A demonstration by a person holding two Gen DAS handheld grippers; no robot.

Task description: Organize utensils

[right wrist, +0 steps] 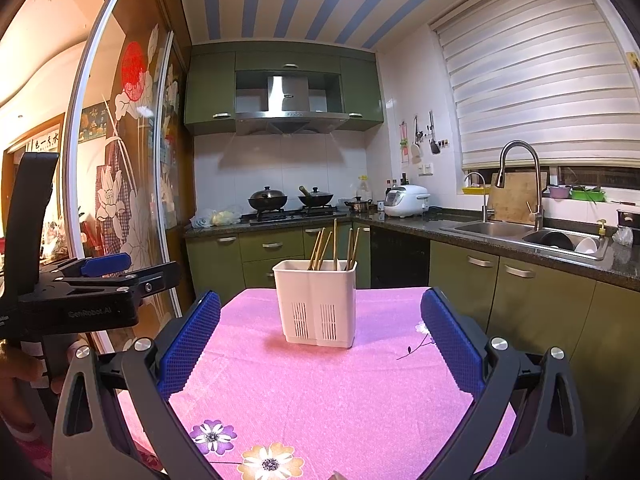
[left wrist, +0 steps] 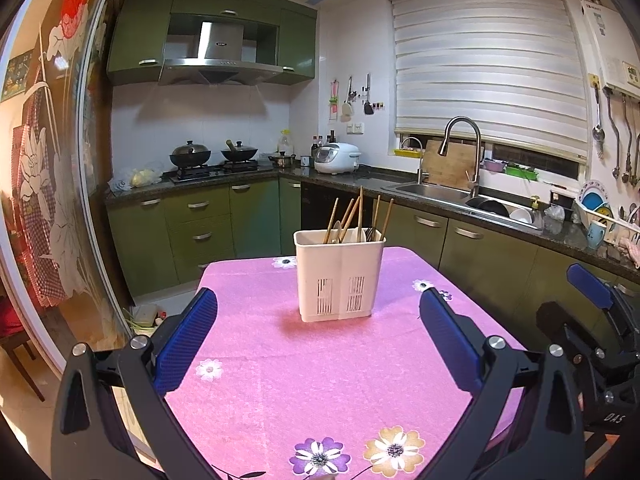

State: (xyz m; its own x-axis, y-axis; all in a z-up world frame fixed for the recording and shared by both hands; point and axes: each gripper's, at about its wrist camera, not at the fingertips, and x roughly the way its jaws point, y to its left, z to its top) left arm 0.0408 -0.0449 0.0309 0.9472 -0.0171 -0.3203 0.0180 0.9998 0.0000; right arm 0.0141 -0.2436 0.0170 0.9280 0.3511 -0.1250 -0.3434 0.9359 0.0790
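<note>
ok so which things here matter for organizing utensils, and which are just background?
Job: white utensil holder, wooden chopsticks standing in it, left gripper, right gripper, both open and empty.
Background: woks, rice cooker, sink, hanging ladles.

Both wrist views toward caddy

Bright indoor light, sharp (edges fisheye-bent).

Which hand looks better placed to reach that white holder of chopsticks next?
Probably the left, narrowly. Both tongs, left and right, are open and empty, facing the utensil holder on the pink tablecloth. It looms slightly larger between the left pair.
</note>
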